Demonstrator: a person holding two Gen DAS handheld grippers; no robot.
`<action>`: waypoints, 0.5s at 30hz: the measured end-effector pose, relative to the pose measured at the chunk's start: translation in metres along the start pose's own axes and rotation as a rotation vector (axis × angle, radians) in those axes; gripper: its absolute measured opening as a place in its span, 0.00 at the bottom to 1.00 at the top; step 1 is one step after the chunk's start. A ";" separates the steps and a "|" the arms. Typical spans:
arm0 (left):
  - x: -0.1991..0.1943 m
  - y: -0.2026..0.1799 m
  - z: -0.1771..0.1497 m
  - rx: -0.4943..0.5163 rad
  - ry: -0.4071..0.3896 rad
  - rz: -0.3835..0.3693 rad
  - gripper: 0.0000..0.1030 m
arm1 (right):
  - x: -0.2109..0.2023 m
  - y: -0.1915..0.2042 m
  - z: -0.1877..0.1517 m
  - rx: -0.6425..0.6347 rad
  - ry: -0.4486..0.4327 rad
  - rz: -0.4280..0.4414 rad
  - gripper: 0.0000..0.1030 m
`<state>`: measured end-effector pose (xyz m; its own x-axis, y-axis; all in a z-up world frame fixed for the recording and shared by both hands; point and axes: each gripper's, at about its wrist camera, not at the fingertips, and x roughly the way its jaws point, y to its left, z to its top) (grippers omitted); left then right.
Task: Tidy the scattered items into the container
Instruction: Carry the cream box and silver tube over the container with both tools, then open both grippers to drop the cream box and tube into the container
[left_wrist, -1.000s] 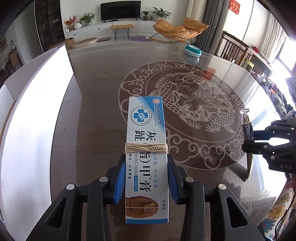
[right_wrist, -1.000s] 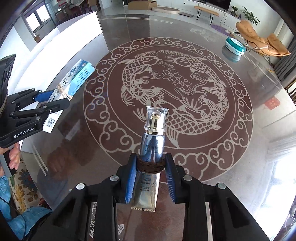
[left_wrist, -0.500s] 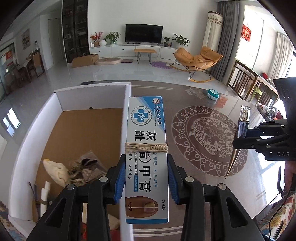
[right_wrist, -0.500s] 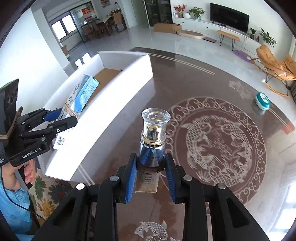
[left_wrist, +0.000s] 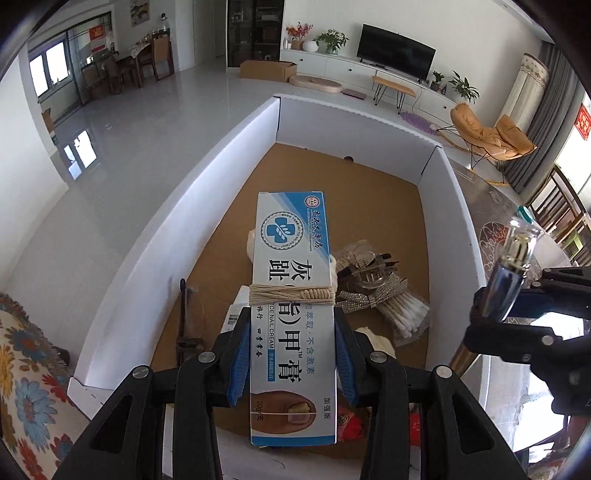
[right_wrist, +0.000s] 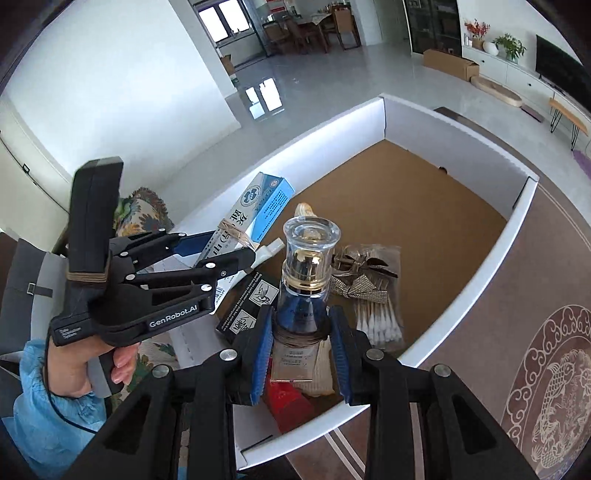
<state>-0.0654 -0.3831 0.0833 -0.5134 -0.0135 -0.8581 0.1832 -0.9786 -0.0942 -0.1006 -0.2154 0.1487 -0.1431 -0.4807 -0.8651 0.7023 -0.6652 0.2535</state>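
Left wrist: cream box (left_wrist: 291, 317) clamped between left tongs (left_wrist: 291, 363), over container (left_wrist: 458, 206).

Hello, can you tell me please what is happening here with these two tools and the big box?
A person is tidying small items into a white cardboard box. The left gripper holds a blue nail cream carton over the box. The right gripper holds a blue cosmetic bottle with a clear cap, also over it. Cotton swabs and a sparkly hair clip lie inside.
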 end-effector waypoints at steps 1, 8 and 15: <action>0.006 0.001 -0.003 -0.006 0.011 0.000 0.39 | 0.013 0.001 0.000 0.001 0.015 -0.009 0.30; 0.019 -0.004 -0.019 0.008 0.037 0.070 0.50 | 0.046 -0.006 -0.002 0.014 0.052 -0.087 0.84; -0.016 -0.012 -0.017 -0.007 -0.091 0.204 0.98 | -0.002 -0.023 -0.003 0.011 -0.069 -0.135 1.00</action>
<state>-0.0454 -0.3674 0.0896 -0.5387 -0.2295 -0.8107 0.2962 -0.9523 0.0728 -0.1148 -0.1973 0.1436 -0.2838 -0.4244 -0.8599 0.6659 -0.7325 0.1417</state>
